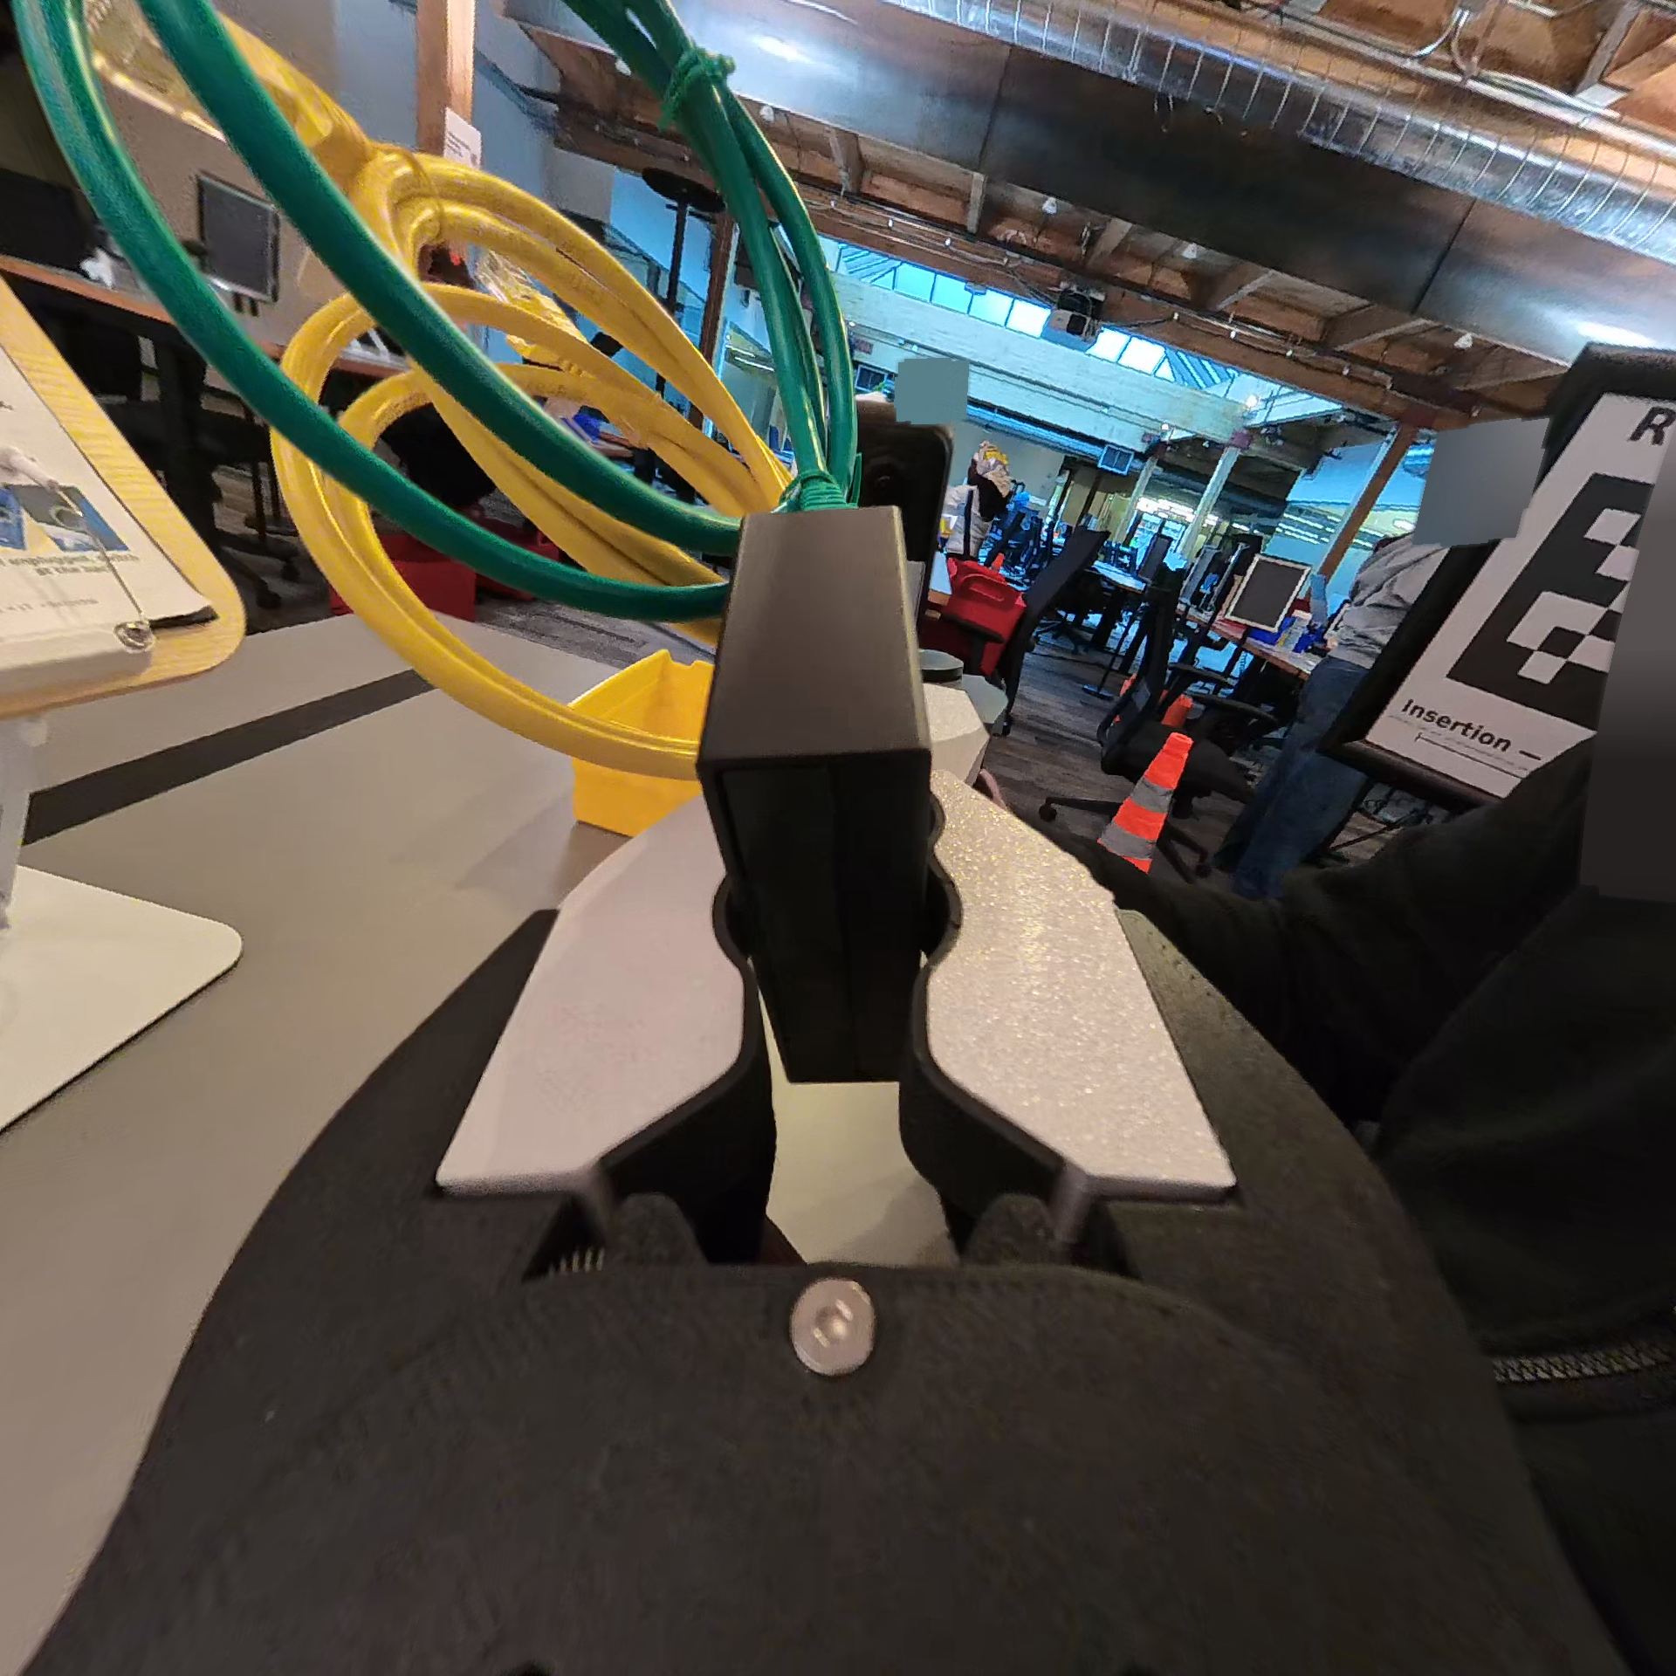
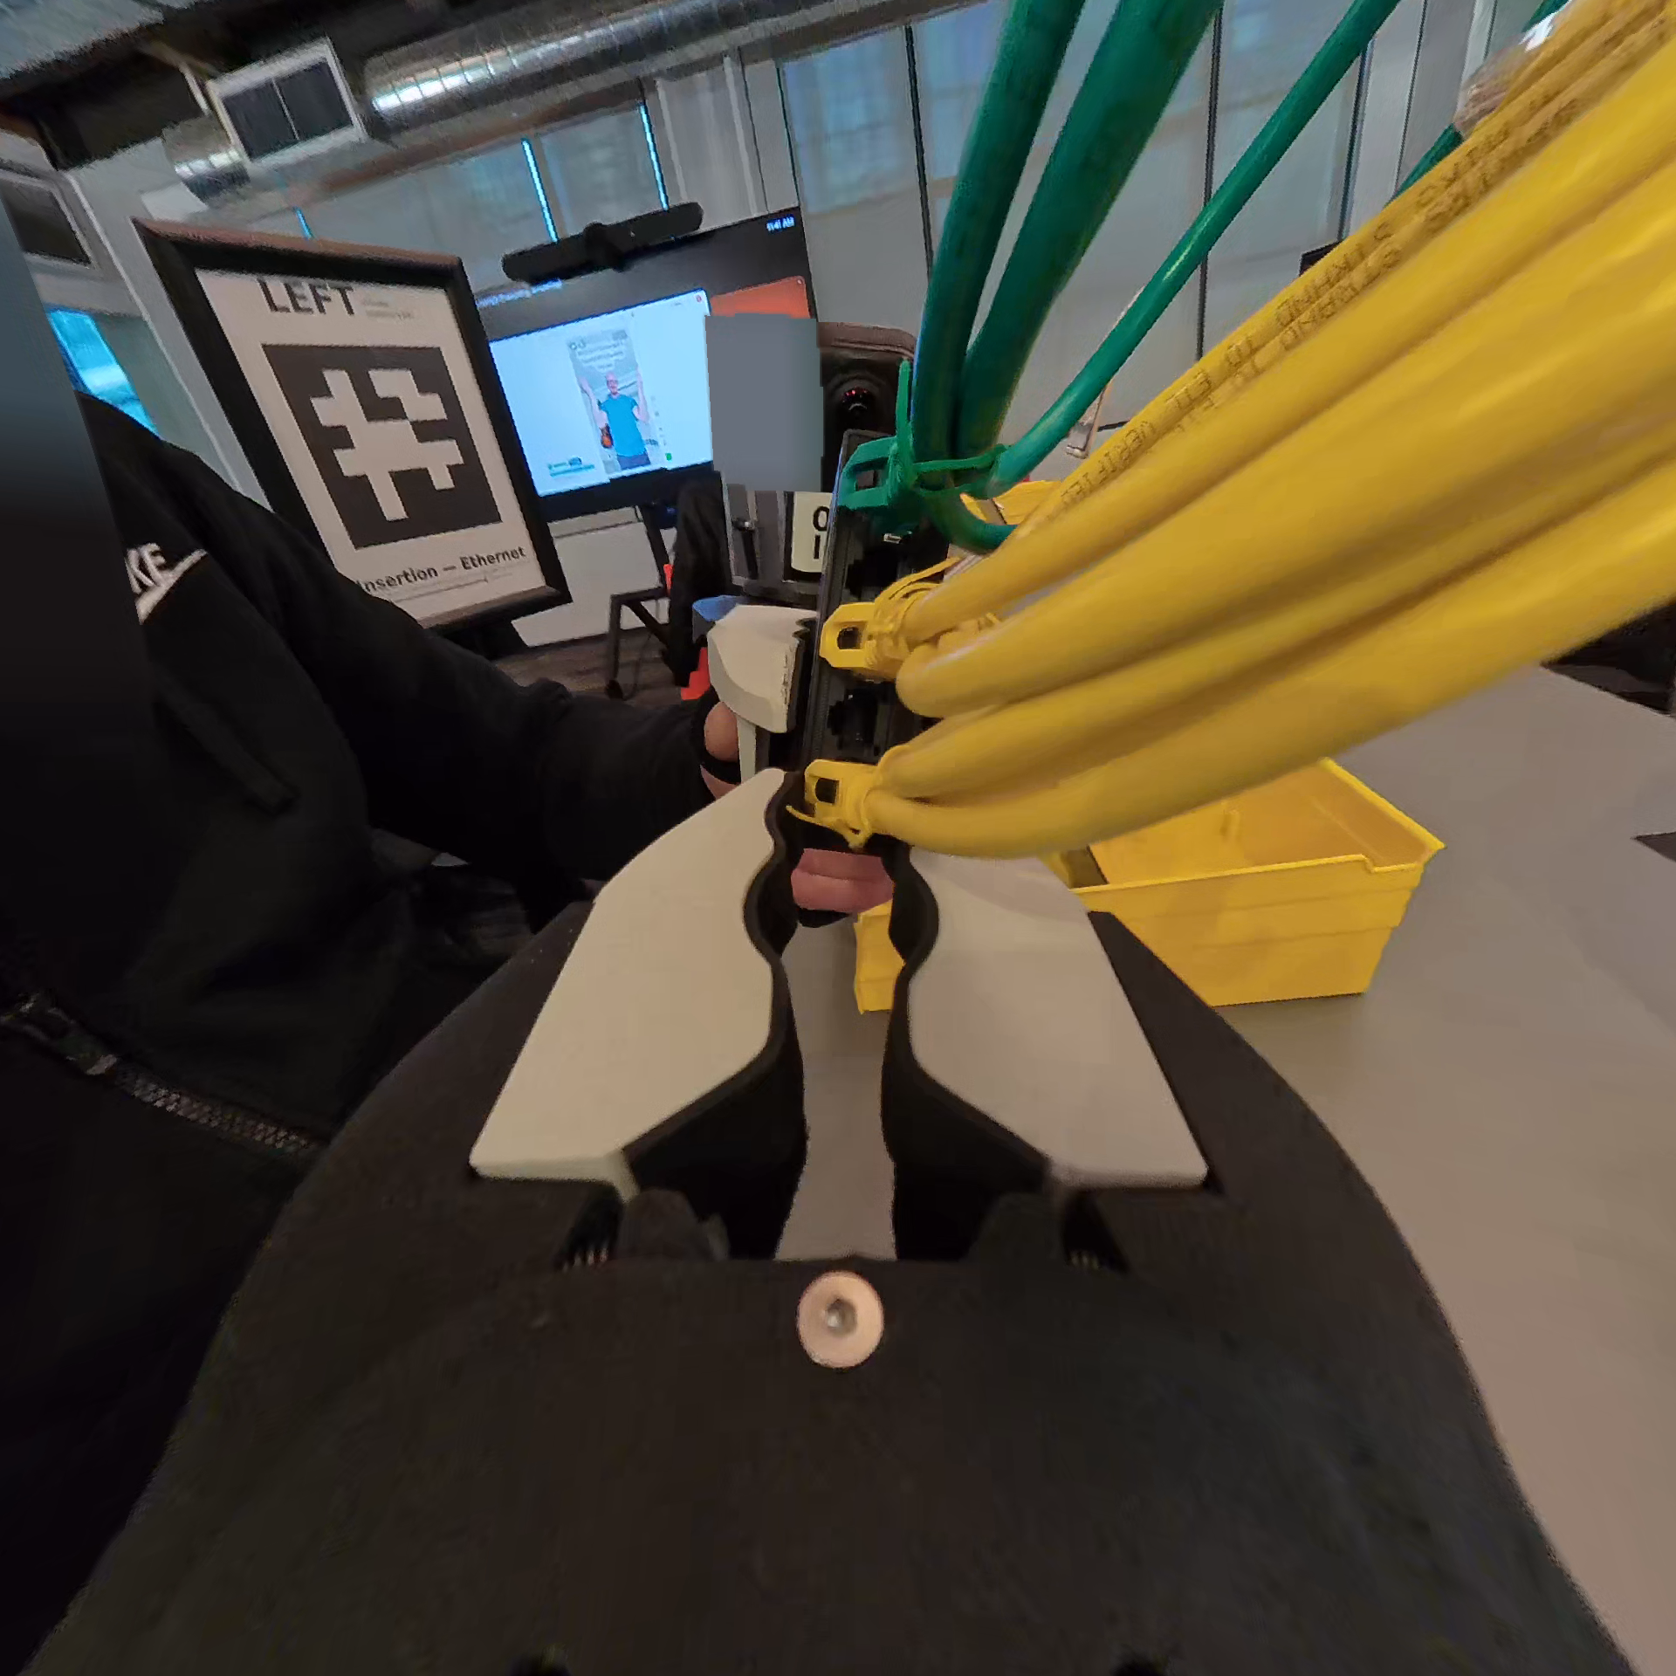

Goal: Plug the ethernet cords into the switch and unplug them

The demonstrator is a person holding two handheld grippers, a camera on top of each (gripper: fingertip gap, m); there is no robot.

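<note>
My left gripper (image 1: pixel 830 907) is shut on a black switch (image 1: pixel 816 653) and holds it upright above the grey table. The switch's port face (image 2: pixel 857 716) shows in the right wrist view, with the left gripper's white finger (image 2: pixel 757 671) beside it. A green cord (image 2: pixel 998 272) is plugged in at the top by its green plug (image 2: pixel 871 481). Two yellow plugs sit below it, an upper one (image 2: pixel 848 639) and a lower one (image 2: pixel 830 798). My right gripper (image 2: pixel 839 834) is closed around the lower yellow plug at its fingertips. Yellow cords (image 1: pixel 435 635) and green cords (image 1: pixel 453 435) loop up behind the switch.
A yellow bin (image 2: pixel 1270 907) stands on the grey table (image 2: pixel 1496 1134) behind the switch, and also shows in the left wrist view (image 1: pixel 635 725). A framed marker sign (image 2: pixel 363 426) and a screen (image 2: pixel 617 399) stand beyond. A person's black sleeve (image 2: pixel 363 725) fills the left. A sign stand (image 1: pixel 73 589) is at the table's left. Only a small space, under 4 cm, lies between the two pairs of fingers.
</note>
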